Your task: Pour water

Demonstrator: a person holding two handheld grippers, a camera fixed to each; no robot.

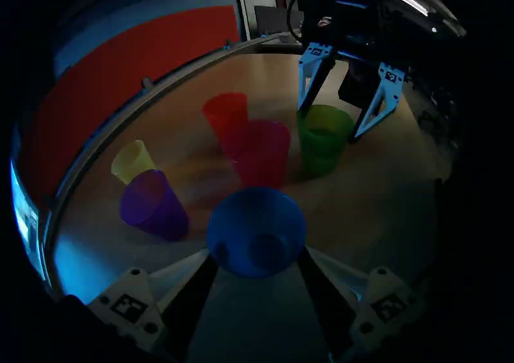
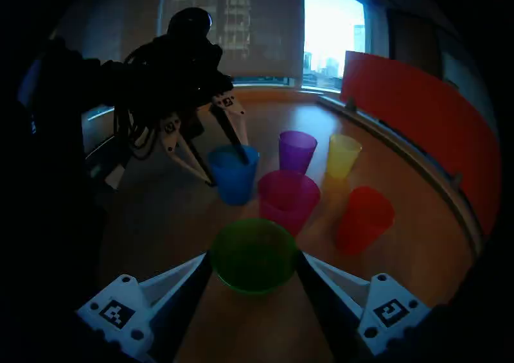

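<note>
Between the left gripper (image 1: 257, 257) fingers (left gripper view), grasped at both walls, sits the blue cup (image 1: 256, 228); the magenta cup (image 1: 260, 151) crowds it just ahead, and bare worktop (image 1: 379, 196) lies right of the fingers. Lift clear before tilting; water itself cannot be made out. Between the right gripper (image 2: 254, 260) fingers (right gripper view), likewise clamped, sits the green cup (image 2: 252, 252); the worktop edge runs well right, past the red cup (image 2: 364, 218).

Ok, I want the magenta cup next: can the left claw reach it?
Probably not yet: the left claw grips the blue cup, with the magenta cup standing just beyond it.
</note>
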